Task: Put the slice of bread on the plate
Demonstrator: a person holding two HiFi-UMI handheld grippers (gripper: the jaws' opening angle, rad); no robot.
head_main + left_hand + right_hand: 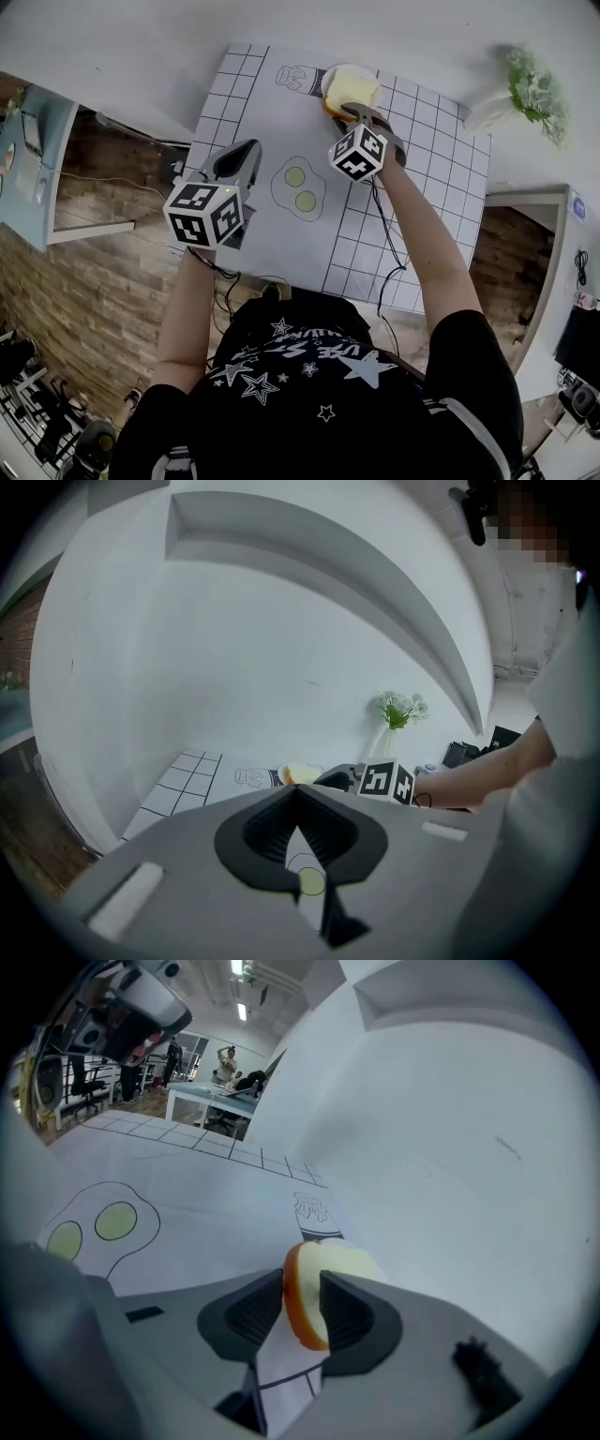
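- White table with a printed grid mat on it. The slice of bread is at the mat's far edge, standing between the jaws of my right gripper.
- That claw is wide and the pads aren't squeezing, though the crust may be brushing one jaw. If it clings when I back out, the slice gets dragged or flops over.
- I can't make out the plate for sure, just a pale rim under the bread in the head view. If the slice is off-centre, it could tip onto the mat.
- Left gripper is pinched closed and empty, well apart from the bread, so no worries there.
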